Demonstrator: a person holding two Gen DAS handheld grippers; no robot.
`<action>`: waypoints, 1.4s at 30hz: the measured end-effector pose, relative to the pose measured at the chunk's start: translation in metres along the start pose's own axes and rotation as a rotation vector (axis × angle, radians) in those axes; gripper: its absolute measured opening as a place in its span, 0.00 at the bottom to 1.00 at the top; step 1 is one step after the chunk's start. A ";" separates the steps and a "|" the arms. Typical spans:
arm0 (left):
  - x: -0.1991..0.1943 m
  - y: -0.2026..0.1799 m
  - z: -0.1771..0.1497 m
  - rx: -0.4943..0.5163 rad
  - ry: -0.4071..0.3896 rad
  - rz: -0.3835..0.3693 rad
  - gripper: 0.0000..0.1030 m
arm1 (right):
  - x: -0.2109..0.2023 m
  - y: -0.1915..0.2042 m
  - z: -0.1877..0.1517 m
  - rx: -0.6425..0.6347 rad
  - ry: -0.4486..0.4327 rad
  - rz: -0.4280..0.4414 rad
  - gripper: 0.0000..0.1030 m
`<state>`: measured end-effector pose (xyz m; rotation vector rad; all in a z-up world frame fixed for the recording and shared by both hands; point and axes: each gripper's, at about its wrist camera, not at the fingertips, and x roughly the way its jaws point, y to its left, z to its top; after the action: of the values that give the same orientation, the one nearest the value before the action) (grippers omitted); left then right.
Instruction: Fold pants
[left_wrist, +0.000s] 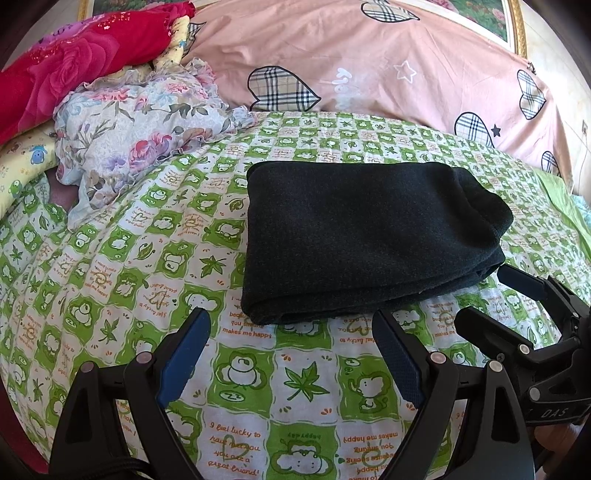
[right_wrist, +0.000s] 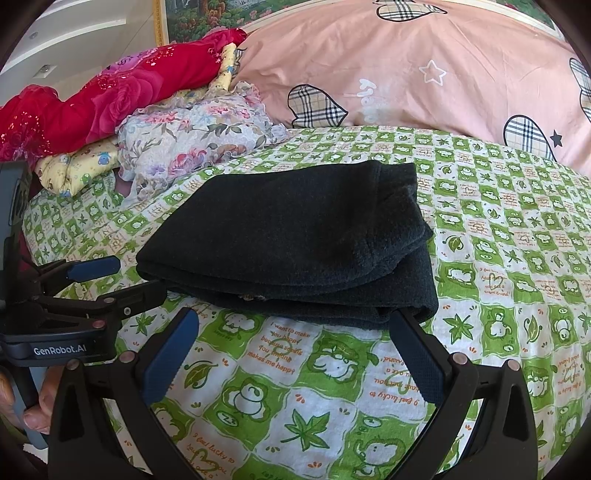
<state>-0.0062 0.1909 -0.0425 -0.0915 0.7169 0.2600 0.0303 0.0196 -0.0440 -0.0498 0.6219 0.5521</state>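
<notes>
Pants (left_wrist: 369, 240) are lying as a compact dark stack of layers on the bed (left_wrist: 110, 258), toward its head end just short of the pink pillow (left_wrist: 369, 74), in the left wrist view; the left gripper (left_wrist: 291, 339) is hovering just in front of the near folded edge with fingers (left_wrist: 184, 354) spread wide and holding nothing. Folding is looking essentially done, so any finishing touch should be a light press on the stack, without dragging the top layer. In the right wrist view, the right gripper (right_wrist: 295, 339) is likewise hanging released at the near edge, one finger tip close to the stack's right corner, where uneven layers are showing; squaring those is the careful part.
</notes>
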 end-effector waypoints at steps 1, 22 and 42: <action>0.000 0.000 0.000 -0.001 0.000 0.000 0.87 | 0.000 0.000 0.001 0.001 -0.002 0.001 1.00; 0.002 0.005 0.002 -0.011 0.007 0.004 0.87 | -0.004 0.000 0.005 0.010 -0.009 0.001 1.00; 0.005 0.012 0.027 -0.040 0.045 -0.014 0.85 | -0.002 -0.022 0.031 0.045 0.018 -0.052 1.00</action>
<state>0.0112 0.2079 -0.0257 -0.1405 0.7553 0.2594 0.0564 0.0062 -0.0200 -0.0281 0.6488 0.4879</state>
